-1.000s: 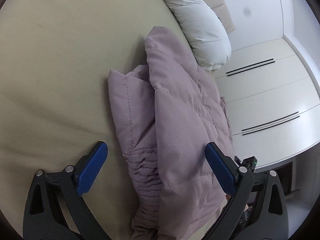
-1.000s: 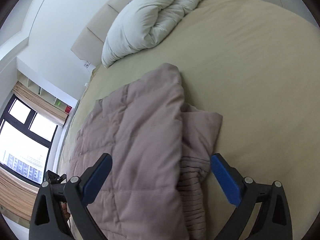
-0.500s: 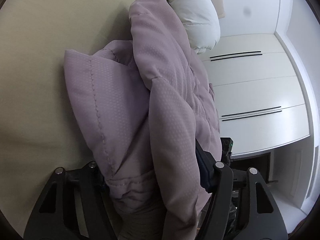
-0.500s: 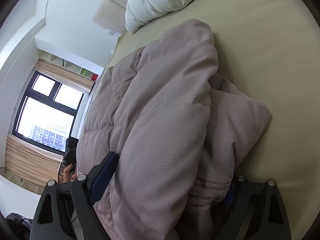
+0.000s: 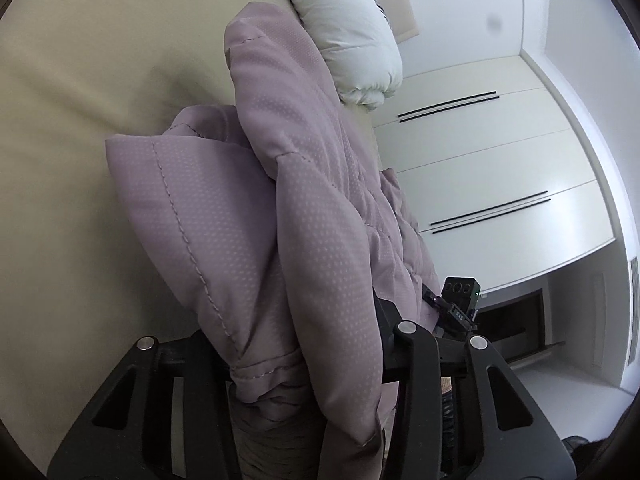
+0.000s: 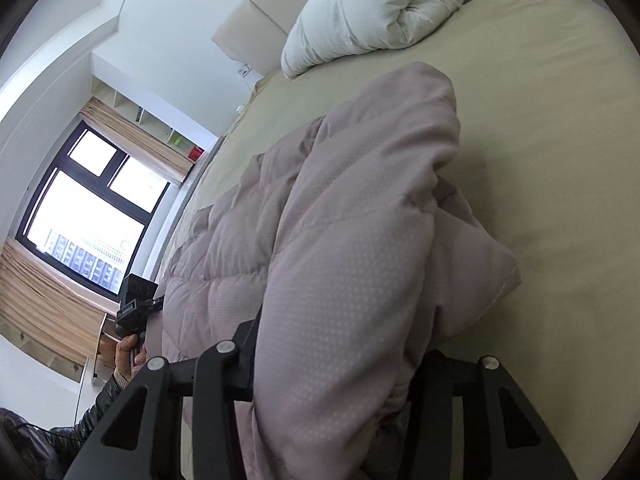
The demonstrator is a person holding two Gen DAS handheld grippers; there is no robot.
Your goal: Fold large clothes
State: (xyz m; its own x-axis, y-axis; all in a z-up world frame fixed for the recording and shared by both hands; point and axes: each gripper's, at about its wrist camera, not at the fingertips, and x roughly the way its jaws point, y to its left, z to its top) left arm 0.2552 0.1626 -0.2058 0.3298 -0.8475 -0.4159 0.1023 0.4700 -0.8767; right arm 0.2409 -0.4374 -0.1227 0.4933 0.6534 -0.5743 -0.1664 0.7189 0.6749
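Left wrist view, lower frame: left tool has its black arms drawn in against a thick bunch of the mauve quilted puffer jacket. Finger pads hidden under the fabric; jaws read as clamped on the jacket. Bottom hem of the bunch runs off the lower edge.

Right wrist view, lower frame: right tool likewise closed on a bundle of the same jacket. Both fingertips buried in cloth, not visible. The bundle spills over the arms and is cut off at the bottom edge.

Mid frame, both views: the jacket is doubled over on itself, a stitched lower layer sticking out beneath a rounded upper fold. It lies on the beige bed sheet, near the mattress edge. How many layers lie underneath cannot be made out.

Lower left of the right wrist view: the other handheld unit, a small black camera block, with part of a hand and a dark sleeve below it, half hidden by the jacket.

Farther: rumpled white duvet at the head of the bed, top edge cropped. Beyond, white wardrobe doors with thin black handle slots, and a dark-framed window with tan blinds.
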